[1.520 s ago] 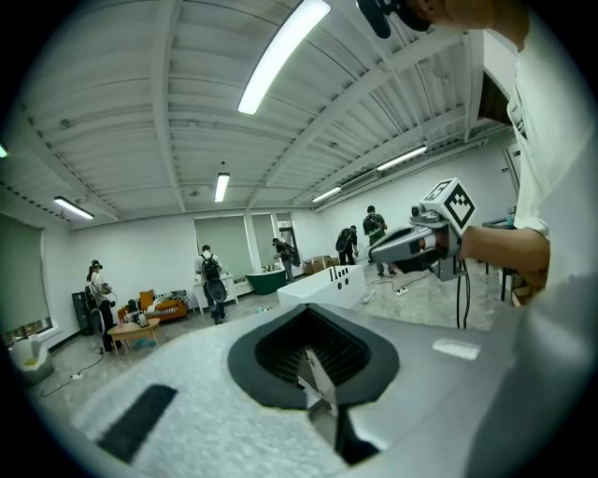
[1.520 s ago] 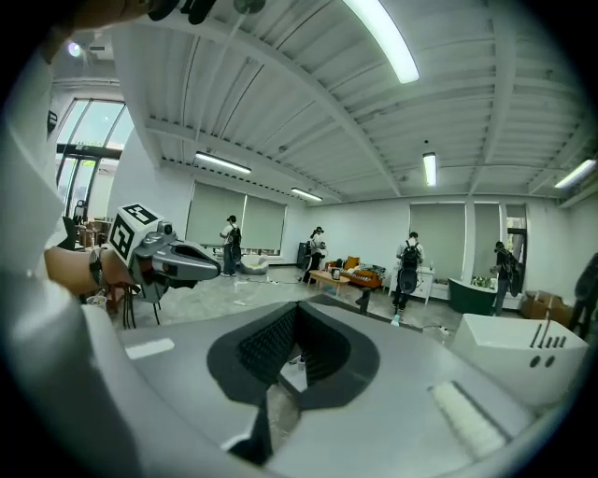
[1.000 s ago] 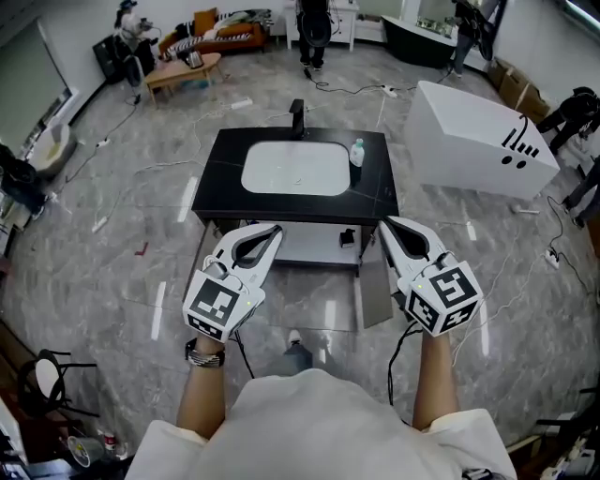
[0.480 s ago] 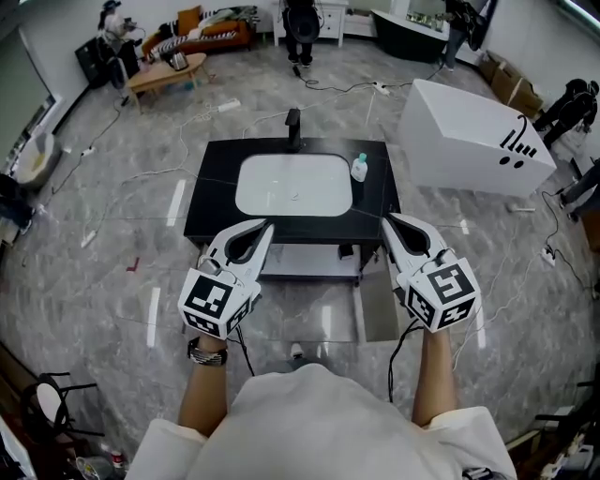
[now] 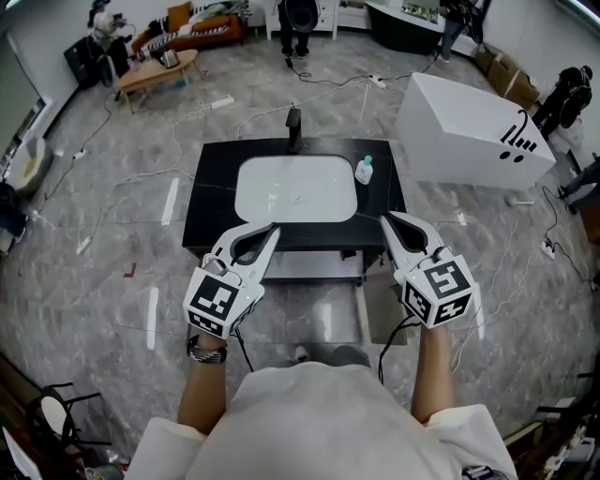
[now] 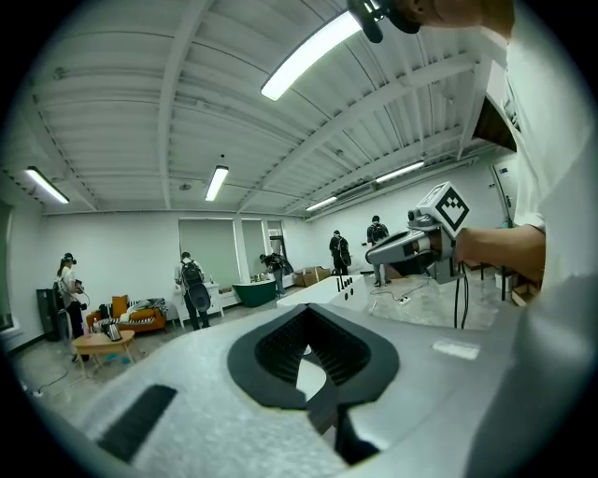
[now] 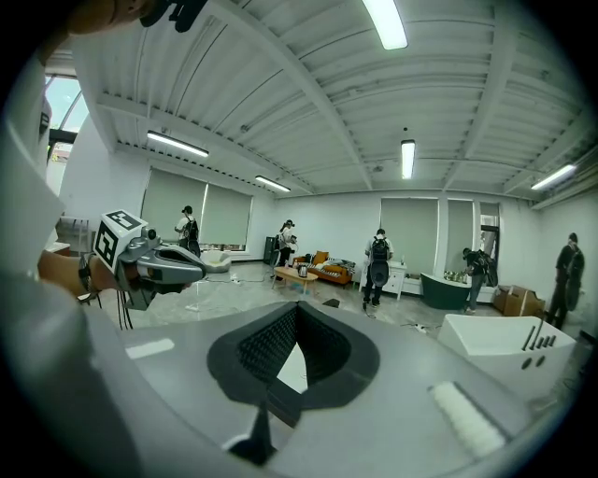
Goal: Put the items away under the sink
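Observation:
A black vanity (image 5: 211,202) with a white basin (image 5: 295,187) and a black faucet (image 5: 294,125) stands straight ahead. A small clear bottle with a teal cap (image 5: 364,170) stands on the counter to the right of the basin. Below, the cabinet is open, and a small dark item (image 5: 348,251) sits on its shelf. My left gripper (image 5: 273,228) is shut and empty over the counter's front edge at the left. My right gripper (image 5: 383,218) is shut and empty at the front right corner. The gripper views show only closed jaws and the room beyond.
The open cabinet door (image 5: 377,302) juts toward me at the right. A white tub-shaped block (image 5: 469,131) lies on the floor at right. Cables (image 5: 202,117) trail over the marble floor. People (image 5: 300,19) and a low table (image 5: 155,70) are at the far end.
Both grippers have moved forward to the vanity's front edge, still shut. The vanity now sits closer beneath them in the head view.

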Available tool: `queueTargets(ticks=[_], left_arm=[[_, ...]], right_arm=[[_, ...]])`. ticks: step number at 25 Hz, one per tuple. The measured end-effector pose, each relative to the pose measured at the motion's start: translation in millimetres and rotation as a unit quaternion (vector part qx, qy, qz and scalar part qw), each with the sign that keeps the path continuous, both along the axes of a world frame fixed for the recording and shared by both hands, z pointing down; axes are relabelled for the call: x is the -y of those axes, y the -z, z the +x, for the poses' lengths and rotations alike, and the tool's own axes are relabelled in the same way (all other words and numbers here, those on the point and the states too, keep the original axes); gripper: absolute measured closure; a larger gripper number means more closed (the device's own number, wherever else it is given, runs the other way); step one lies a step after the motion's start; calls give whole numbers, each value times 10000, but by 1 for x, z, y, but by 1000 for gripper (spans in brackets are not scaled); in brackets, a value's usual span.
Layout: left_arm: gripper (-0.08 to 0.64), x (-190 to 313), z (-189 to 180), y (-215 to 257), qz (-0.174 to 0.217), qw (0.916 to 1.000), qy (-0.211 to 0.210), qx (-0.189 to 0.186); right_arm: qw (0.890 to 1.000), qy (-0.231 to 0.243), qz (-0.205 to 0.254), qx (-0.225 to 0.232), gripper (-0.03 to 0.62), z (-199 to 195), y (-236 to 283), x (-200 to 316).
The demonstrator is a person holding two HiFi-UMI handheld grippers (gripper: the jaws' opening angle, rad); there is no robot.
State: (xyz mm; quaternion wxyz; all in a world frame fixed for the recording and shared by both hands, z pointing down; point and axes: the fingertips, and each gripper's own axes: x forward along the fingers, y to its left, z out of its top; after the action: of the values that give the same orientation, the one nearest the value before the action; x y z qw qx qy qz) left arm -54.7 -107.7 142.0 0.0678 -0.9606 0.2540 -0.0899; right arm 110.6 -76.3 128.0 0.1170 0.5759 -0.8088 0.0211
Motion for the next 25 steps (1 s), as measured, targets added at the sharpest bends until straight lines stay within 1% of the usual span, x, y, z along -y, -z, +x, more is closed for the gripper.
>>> queueTargets(ticks=[4,9,11,16,20,25], left_arm=[[555,13,2,-5,-132,9999,-11,-36],[554,22,18,-11,-208,9991,-333,-177],[554,30,26,-14,-226,9989,-366,-190],[554,57,48,-23,-355,9986,-365,-106],[554,83,71,-29,-401,9984,-401,33],[554,114,98,-42,-530,9979,-368,103]], right_arm=[[9998,-82,-180,32,587,5,-9,13],[9992,-180,-332,96,586,20,-24,39],[9990,-184,-369,185,586,29,-30,51],[9977,-123,-409,535,586,55,-43,84],[9968,-142,-503,598,584,80,-55,115],[9957,-236,-693,576,581,112,-77,154]])
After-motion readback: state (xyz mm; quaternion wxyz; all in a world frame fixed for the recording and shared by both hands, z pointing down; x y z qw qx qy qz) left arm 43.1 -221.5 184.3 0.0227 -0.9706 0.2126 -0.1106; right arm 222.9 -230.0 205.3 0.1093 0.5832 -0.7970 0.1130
